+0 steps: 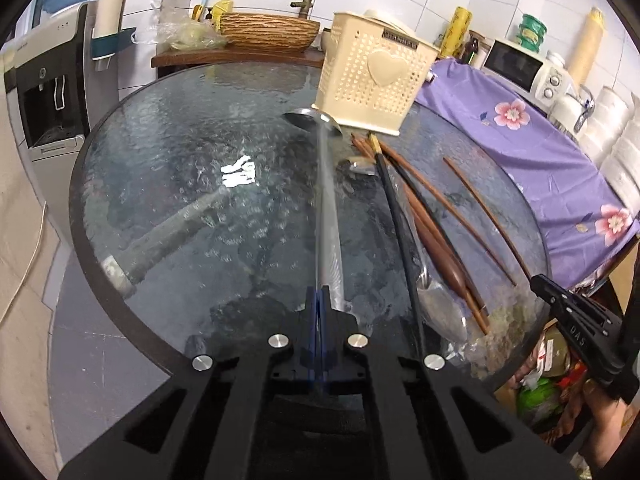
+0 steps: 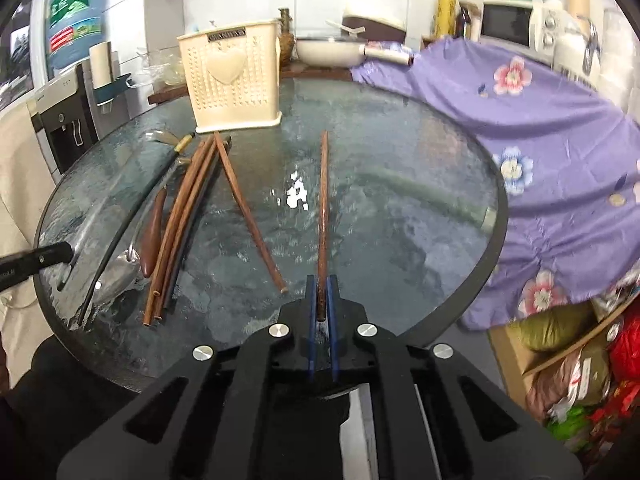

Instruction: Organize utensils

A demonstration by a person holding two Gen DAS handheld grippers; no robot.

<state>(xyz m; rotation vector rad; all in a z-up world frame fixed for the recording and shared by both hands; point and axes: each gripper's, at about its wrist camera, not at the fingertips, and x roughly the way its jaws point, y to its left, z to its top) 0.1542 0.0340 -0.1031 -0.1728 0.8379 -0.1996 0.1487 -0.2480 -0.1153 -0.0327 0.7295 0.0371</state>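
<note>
Up front in the left wrist view, the left claw (image 1: pixel 320 300) is clamped on the handle end of a long metal spoon (image 1: pixel 326 208), whose bowl lies far out on the round glass tabletop (image 1: pixel 168 184), just beside the base of the cream perforated utensil holder (image 1: pixel 372 80). To the right of the spoon lie a black-handled utensil (image 1: pixel 394 216), a wooden-handled spoon (image 1: pixel 440 256) and several brown chopsticks (image 1: pixel 424 184), one of them (image 1: pixel 482 212) apart, further right. The right claw (image 1: pixel 576 320) shows at the right edge. A purple flowered cloth (image 1: pixel 540 152) covers the surface beyond. In the right wrist view, the right claw (image 2: pixel 322 300) is closed on the near end of a single brown chopstick (image 2: pixel 323 208) that points away over the tabletop (image 2: pixel 400 240). The holder (image 2: pixel 230 80) stands upright at the far side. A bundle of chopsticks (image 2: pixel 184 220), the wooden-handled spoon (image 2: pixel 152 240) and the black-handled utensil (image 2: pixel 132 216) lie to the left, with the left claw's tip (image 2: pixel 36 260) at the left edge.
</note>
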